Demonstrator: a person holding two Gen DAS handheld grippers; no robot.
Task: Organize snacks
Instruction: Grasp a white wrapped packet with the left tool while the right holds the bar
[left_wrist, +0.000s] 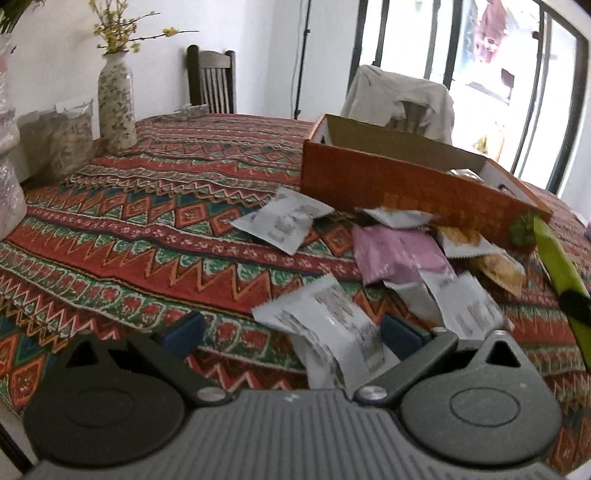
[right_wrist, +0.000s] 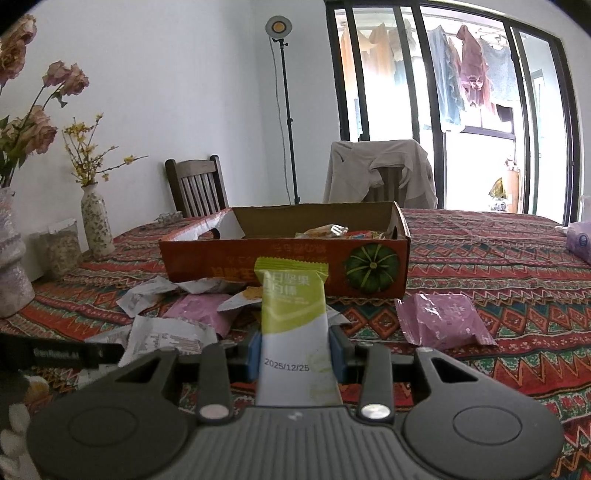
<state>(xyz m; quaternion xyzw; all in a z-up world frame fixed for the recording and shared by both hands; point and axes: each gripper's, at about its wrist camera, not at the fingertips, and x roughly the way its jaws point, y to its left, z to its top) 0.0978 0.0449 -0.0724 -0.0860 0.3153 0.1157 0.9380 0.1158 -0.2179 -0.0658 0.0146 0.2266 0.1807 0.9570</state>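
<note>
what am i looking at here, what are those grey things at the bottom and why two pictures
Each picture comes from a camera on a handheld two-finger gripper, looking along its fingers; the grey parts are the gripper bodies. A person holds one in each hand.

The right gripper is shut on a green and white snack bar. The left gripper is open over a white foil packet, not gripping it.

On the patterned red tablecloth lie loose snack packets, including a pink packet, in front of an open orange cardboard box with some snacks already in it.
</note>
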